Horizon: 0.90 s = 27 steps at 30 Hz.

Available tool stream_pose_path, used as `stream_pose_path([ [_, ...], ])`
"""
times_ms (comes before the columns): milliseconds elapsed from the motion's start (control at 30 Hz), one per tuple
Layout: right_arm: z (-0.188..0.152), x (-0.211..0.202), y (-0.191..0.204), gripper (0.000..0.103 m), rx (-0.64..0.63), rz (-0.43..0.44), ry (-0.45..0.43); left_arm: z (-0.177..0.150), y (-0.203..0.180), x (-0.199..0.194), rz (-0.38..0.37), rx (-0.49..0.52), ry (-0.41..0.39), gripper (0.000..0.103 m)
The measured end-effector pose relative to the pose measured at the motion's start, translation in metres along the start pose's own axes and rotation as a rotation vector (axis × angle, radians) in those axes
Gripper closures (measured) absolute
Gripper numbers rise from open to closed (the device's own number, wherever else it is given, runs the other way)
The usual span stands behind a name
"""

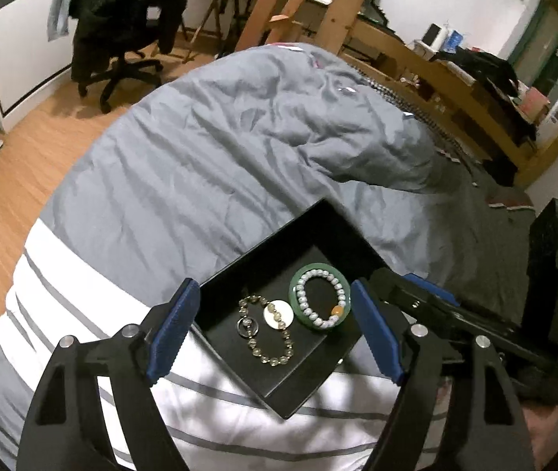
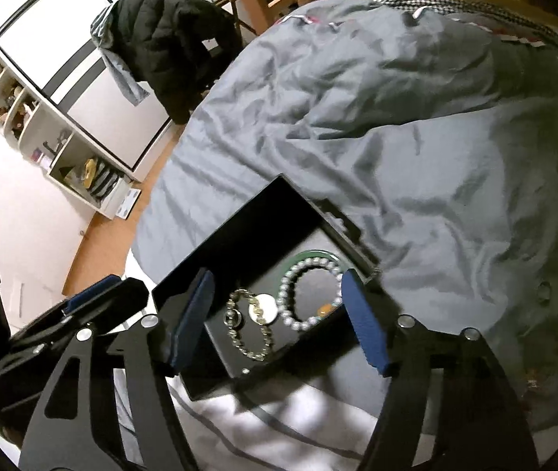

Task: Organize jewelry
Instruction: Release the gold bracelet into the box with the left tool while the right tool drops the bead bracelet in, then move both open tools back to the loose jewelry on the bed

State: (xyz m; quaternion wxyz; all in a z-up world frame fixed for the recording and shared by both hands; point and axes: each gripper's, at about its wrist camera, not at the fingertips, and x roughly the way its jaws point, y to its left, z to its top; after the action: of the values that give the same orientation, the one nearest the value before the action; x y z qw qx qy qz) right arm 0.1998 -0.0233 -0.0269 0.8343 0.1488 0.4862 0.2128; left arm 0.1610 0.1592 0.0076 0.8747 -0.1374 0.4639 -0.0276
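Two grippers inspected above an open black box [image 1: 310,227]. Left gripper [image 1: 275,331]: blue pads spread wide, nothing clamped, box and contents seen between them without contact. Right gripper [image 2: 275,322]: pads likewise apart, gripping nothing. Inside box: green bangle [image 1: 298,300] at right, white bead bracelet [image 1: 320,300] lying within it; gold bead bracelet [image 1: 271,337] at left, with small ring [image 1: 247,326] and white disc [image 1: 275,314] touching it. Box resting on grey duvet [image 1: 239,149] near white striped section [image 1: 216,404]. Beyond: wooden floor [image 1: 15,165], office chair draped with dark jacket [image 1: 125,8].
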Motion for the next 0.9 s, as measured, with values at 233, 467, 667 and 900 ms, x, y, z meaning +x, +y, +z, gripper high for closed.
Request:
stream_pose_path([
  [233, -0.020, -0.030, -0.025, 0.016, -0.060, -0.111, -0.049, -0.005, -0.023, 0.000, -0.048, 0.070, -0.017, 0.012],
  [467, -0.053, -0.070, -0.073, 0.016, -0.091, -0.232, -0.078, -0.013, -0.056, 0.011, -0.029, 0.166, -0.021, 0.011],
  [667, -0.083, -0.105, -0.117, 0.016, -0.088, -0.305, -0.097, -0.033, -0.096, 0.030, -0.028, 0.273, 0.013, 0.010],
  [900, -0.103, -0.130, -0.165, 0.016, -0.068, -0.384, -0.136, -0.069, -0.156, 0.040, 0.010, 0.486, -0.048, 0.010],
])
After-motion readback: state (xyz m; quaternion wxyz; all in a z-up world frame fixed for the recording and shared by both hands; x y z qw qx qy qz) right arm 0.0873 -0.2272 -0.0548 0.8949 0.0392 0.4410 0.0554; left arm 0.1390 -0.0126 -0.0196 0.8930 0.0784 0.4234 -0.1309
